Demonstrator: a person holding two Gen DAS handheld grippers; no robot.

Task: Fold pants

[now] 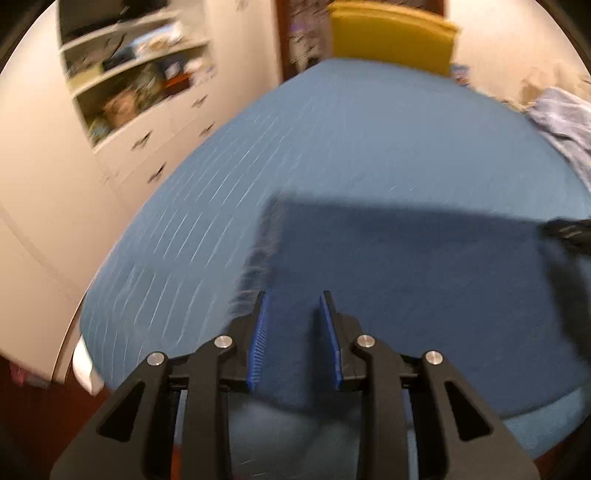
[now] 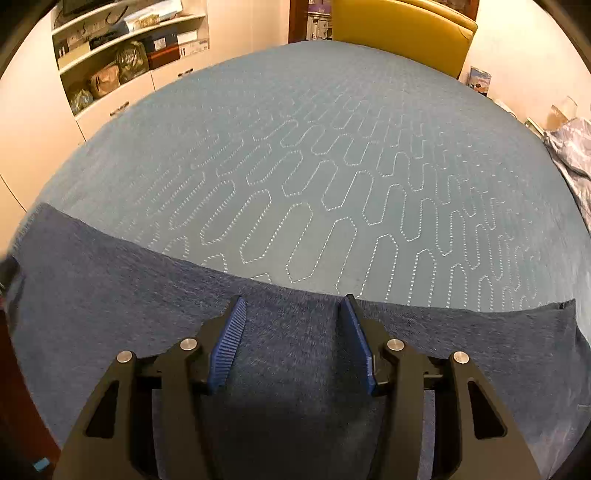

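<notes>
Pants, one; tongs, two.

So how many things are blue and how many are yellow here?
Blue: 3 - the light blue quilted stitched bedspread, the dark blue fuzzy fabric pants, the pale blue crumpled cloth
Yellow: 1 - the mustard yellow padded chair
Total: 4

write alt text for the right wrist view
A black two-finger right gripper with blue ribbed pads, jaws apart, hangs over dark blue fuzzy pants spread on a light blue quilted bedspread. A mustard-yellow chair stands beyond.
</notes>
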